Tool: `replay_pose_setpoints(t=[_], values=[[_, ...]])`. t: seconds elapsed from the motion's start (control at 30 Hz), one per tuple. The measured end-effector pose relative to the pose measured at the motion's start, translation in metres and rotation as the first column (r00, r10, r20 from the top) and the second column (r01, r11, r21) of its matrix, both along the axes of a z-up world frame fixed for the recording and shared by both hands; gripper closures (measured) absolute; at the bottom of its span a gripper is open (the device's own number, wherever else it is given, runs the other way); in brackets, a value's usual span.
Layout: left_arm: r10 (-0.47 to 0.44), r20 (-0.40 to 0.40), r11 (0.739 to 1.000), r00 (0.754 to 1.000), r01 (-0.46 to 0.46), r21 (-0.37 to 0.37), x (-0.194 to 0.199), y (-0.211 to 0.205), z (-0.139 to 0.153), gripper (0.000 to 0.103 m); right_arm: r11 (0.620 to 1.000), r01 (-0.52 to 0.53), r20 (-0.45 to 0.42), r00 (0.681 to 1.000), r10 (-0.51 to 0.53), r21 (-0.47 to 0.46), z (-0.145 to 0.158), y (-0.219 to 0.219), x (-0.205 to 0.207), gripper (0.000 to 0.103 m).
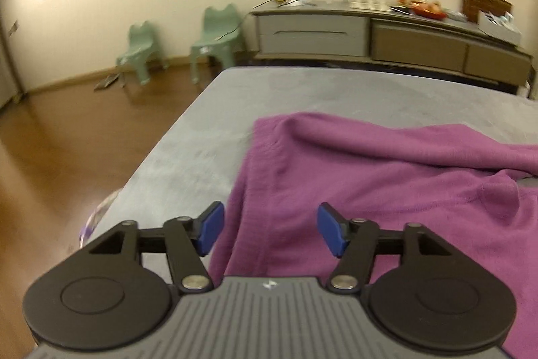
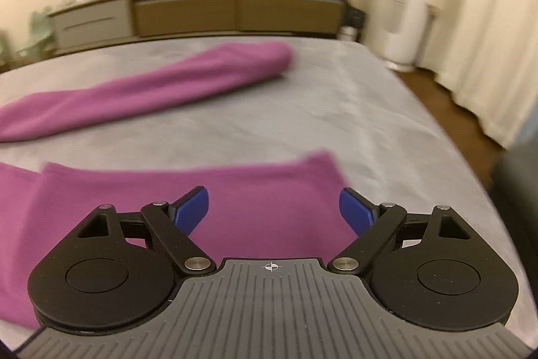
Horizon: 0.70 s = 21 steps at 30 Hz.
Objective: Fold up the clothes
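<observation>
A purple long-sleeved garment [image 1: 386, 190] lies spread on a grey-covered bed [image 1: 201, 130]. My left gripper [image 1: 270, 229] is open and empty, just above the garment's left edge. In the right wrist view one sleeve [image 2: 151, 90] stretches across the bed toward the far right, and a flat part of the garment [image 2: 262, 201] lies under my right gripper [image 2: 274, 211], which is open and empty. The blue pads [image 2: 191, 211] hold nothing.
The bed's left edge drops to a wooden floor [image 1: 67, 137] with two green plastic chairs [image 1: 208, 42]. A low sideboard [image 1: 370, 36] with glassware and boxes stands behind the bed. A white floor unit [image 2: 407, 2] and curtains [image 2: 487, 39] stand at the right.
</observation>
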<state>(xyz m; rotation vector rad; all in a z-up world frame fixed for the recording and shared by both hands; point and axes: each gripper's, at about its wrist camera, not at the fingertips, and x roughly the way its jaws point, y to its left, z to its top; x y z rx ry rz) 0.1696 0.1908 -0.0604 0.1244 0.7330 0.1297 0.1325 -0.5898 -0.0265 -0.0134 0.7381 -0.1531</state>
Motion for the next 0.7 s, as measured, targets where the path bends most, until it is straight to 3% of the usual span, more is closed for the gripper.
replay_pose_setpoints(t=[0.17,0.27,0.33,0.4,0.5,0.6,0.7], values=[[-0.087,0.028,0.992,0.996,0.084,0.090,0.057,-0.010,-0.010,0.027,0.983,-0.153,0.036,0.987,0.157,-0.099,0.022,0.045,0.062,0.012],[-0.138,0.039,0.976,0.990,0.130,0.174,0.088,-0.019,-0.019,0.027,0.952,-0.248,-0.001,0.968,0.252,-0.178,0.025,0.072,0.109,0.007],[-0.222,0.046,0.955,0.974,0.207,0.214,0.099,-0.033,-0.022,0.027,0.929,-0.306,-0.042,0.952,0.304,-0.207,0.022,0.086,0.139,0.006],[-0.329,0.055,0.923,0.943,0.309,0.231,0.102,-0.049,-0.022,0.026,0.910,-0.335,-0.085,0.942,0.324,-0.244,0.016,0.092,0.166,0.005],[-0.472,0.057,0.860,0.880,0.445,0.248,0.100,-0.074,-0.025,0.020,0.927,-0.230,-0.086,0.973,0.214,-0.296,0.009,0.070,0.196,0.005],[-0.580,0.035,0.788,0.814,0.550,0.276,0.100,-0.099,-0.036,0.018,0.968,-0.075,-0.018,0.997,0.073,-0.240,0.010,0.031,0.200,0.005],[-0.652,-0.006,0.727,0.758,0.627,0.280,0.108,-0.119,-0.054,0.018,0.990,0.005,-0.018,1.000,-0.008,-0.142,0.001,-0.005,0.205,0.005]])
